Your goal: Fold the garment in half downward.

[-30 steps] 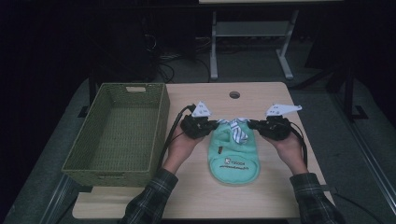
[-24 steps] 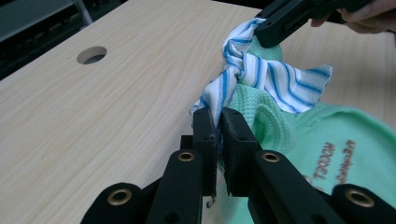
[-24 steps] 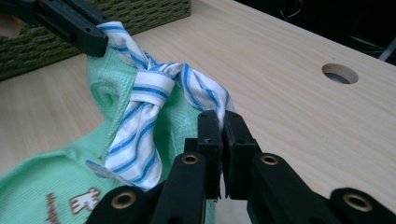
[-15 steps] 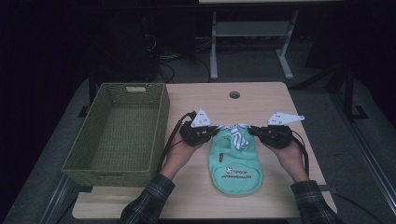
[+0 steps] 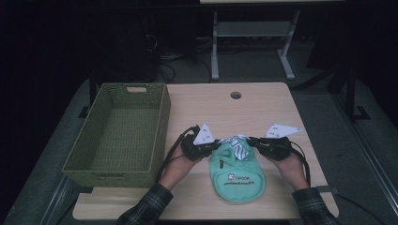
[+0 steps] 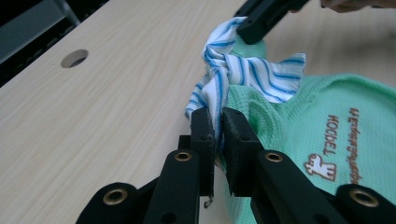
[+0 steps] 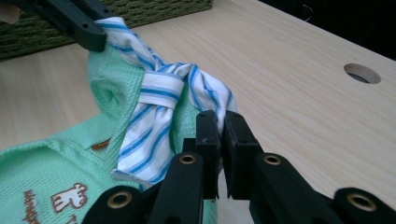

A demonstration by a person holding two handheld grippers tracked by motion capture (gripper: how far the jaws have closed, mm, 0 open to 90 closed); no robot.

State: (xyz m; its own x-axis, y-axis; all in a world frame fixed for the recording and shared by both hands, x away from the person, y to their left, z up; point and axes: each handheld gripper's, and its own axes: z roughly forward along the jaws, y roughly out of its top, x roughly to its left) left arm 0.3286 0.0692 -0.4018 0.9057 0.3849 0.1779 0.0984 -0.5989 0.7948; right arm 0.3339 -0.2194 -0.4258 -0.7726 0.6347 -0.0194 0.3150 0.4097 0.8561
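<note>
Both hands have drawn back toward the person's side of the worktop (image 5: pixel 263 101) since the earlier frames, and the small green garment (image 5: pixel 237 176) has come with them, its printed front now lying nearer the front edge.

At the far left, the green woven basket (image 5: pixel 117 133) stands empty on the worktop, well apart from the cloth. Next comes the left gripper (image 5: pixel 213 146): in the left gripper view its jaws are pressed together on the striped blue-and-white collar (image 6: pixel 233 77) at the garment's neck, only a thin fold of fabric between the pads. The garment lies flat between the two hands, the neck end pointing away from the person. On the right, the right gripper (image 5: pixel 252 141) is likewise clamped on the other side of the same collar (image 7: pixel 187 88), as the right gripper view shows.

The risks, as I judge them:
- Each bite takes in very little cloth near the collar's edge, so a quick lift or a pull outward could slip the fabric free on one side, leaving the garment to swing from a single gripper.
- Only the collar seems held, so the body could hang and bunch instead of staying spread.
- A move toward the basket could drag the hem across the worktop or catch it on the basket's rim (image 5: pixel 162 129).
</note>
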